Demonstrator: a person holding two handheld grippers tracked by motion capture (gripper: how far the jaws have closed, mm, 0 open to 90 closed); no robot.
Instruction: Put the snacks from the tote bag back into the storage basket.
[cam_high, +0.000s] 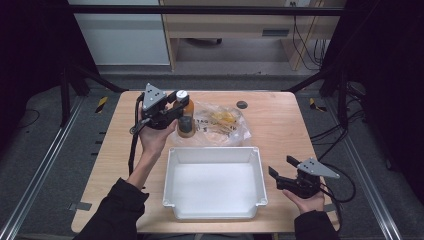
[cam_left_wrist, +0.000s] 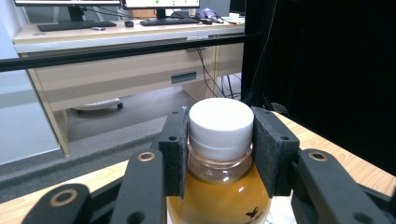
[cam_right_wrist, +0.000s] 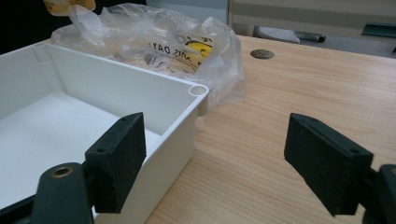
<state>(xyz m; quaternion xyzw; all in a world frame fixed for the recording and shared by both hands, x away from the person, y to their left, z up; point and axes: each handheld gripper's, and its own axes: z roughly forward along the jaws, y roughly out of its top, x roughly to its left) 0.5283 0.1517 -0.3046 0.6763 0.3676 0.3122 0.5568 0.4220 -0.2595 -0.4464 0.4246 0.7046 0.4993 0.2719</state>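
A bottle of amber liquid with a white cap (cam_high: 185, 116) (cam_left_wrist: 219, 154) hangs just above the far left of the table, clamped at its neck by my left gripper (cam_high: 181, 111) (cam_left_wrist: 219, 149), which is shut on it. A clear plastic bag (cam_high: 220, 123) (cam_right_wrist: 154, 42) with yellow print lies right beside the bottle, behind the white bin (cam_high: 215, 205) (cam_right_wrist: 177, 100). My right gripper (cam_high: 281, 168) (cam_right_wrist: 217, 163) rests open at the bin's near right corner, nothing between its pads.
A small dark round hole (cam_high: 242, 104) (cam_right_wrist: 262, 54) sits in the tabletop behind the bag. Bare wood (cam_high: 280, 130) lies right of the bin. Black frame posts and cables stand around the table; a desk stands beyond it.
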